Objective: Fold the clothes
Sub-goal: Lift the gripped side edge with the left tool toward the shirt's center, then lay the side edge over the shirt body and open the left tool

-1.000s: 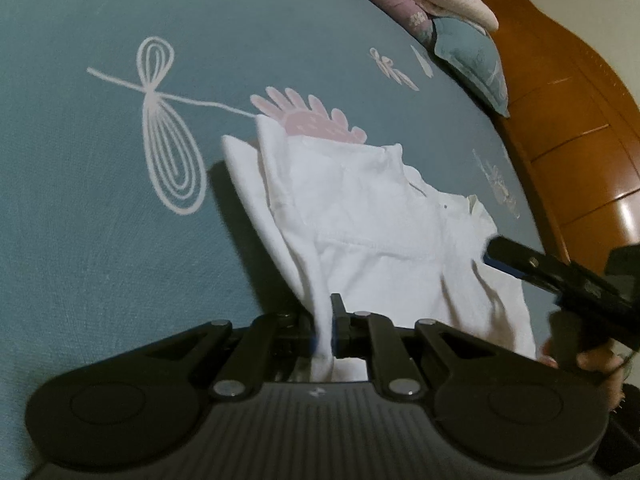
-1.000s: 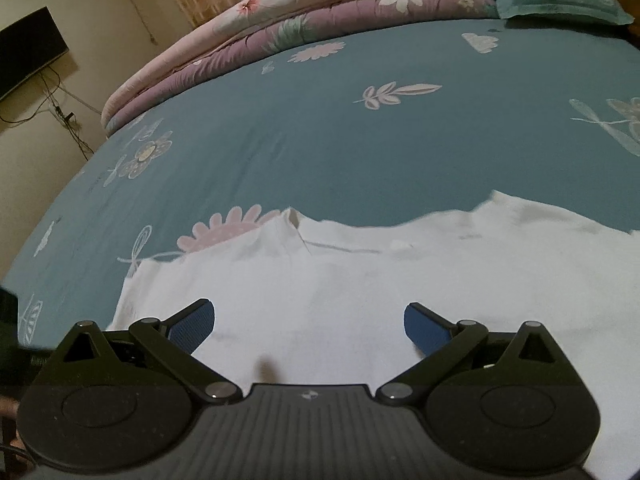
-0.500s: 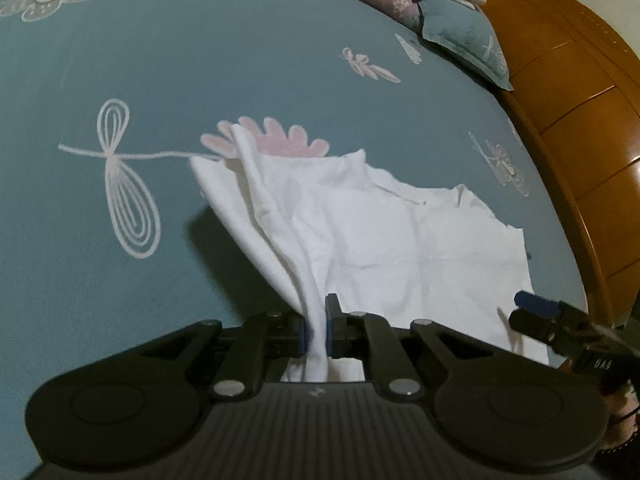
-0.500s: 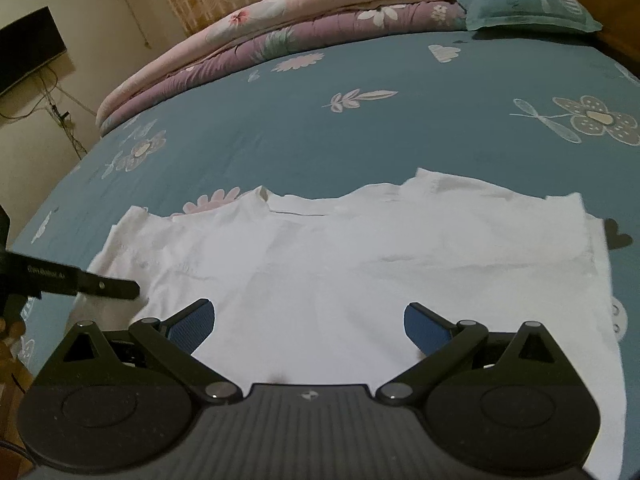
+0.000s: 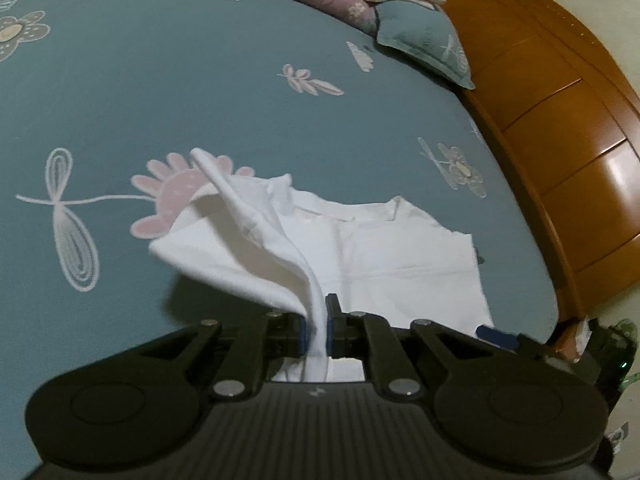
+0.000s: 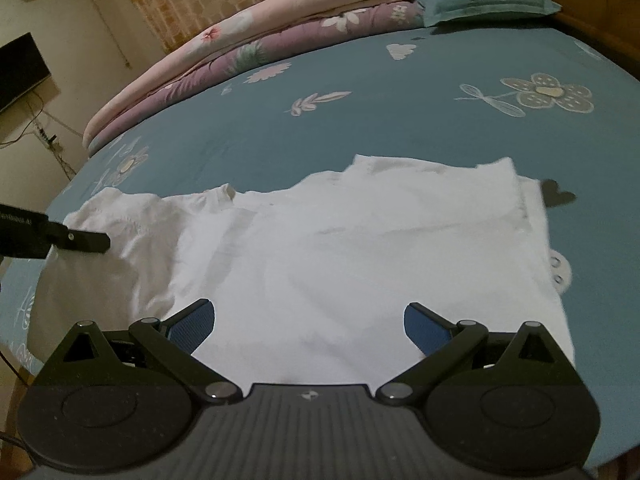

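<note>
— Where is the white shirt [image 6: 360,248]?

— On the blue bed sheet [image 5: 200,80], spread mostly flat. Neck hole toward the far side of the bed, bottom edge close to the grippers. In the right wrist view, wider from side to side than from front to back, so lying long-ways across.

— And the left gripper [image 5: 317,330]?

— Squeezed tight on the shirt's left edge. Cloth pinched between the blue pads, lifted off the sheet, hanging in a floppy ridge with a dark shadow below.

— The right gripper [image 6: 310,326]?

— Wide apart, nothing between the pads. Hovering over the bottom edge, near the middle.

— Which step, then?

— Looks like a side fold: left edge picked up, ready for a trip over the middle. Far right edge already looks doubled over, though hard to be sure.

— Next move?

— Probably carry the lifted edge across toward the right and lay it down straight, lined up with the collar. Slow and low, or the thin cloth bunches up. Maybe the free gripper for holding the rest still.
</note>
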Tool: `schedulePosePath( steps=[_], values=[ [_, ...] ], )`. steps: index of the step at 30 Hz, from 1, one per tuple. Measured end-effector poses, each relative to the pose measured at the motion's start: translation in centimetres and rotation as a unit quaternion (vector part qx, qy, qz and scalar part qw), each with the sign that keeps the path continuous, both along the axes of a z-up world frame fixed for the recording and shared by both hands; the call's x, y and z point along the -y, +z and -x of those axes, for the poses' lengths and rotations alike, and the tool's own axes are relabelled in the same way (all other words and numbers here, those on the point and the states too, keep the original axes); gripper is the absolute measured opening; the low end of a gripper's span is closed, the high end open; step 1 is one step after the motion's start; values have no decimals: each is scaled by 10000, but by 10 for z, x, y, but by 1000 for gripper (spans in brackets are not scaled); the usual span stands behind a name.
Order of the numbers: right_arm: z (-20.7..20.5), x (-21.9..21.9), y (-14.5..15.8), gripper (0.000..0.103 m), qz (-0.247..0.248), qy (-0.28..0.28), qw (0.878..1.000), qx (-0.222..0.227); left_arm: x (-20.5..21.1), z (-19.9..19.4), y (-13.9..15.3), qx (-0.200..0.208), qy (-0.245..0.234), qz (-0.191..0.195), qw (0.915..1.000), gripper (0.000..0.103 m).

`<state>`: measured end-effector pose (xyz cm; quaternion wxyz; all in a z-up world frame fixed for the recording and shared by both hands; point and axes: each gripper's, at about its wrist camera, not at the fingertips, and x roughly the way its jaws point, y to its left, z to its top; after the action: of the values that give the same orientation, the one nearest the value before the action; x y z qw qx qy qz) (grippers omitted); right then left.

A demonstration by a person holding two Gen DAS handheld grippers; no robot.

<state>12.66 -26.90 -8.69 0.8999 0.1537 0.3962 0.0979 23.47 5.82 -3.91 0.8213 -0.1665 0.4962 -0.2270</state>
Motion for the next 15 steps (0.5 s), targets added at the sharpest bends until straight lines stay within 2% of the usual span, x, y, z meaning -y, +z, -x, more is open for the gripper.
schedulePosePath(
  steps=[6,15],
  values=[
    [13,14,0,103,-47,-157,9999,29,18,-2,14,37,-117,297,9995,8],
    [27,31,0,103,-109,-323,9994,59,61,-10,42,175,-570,691,9958,8]
  ],
)
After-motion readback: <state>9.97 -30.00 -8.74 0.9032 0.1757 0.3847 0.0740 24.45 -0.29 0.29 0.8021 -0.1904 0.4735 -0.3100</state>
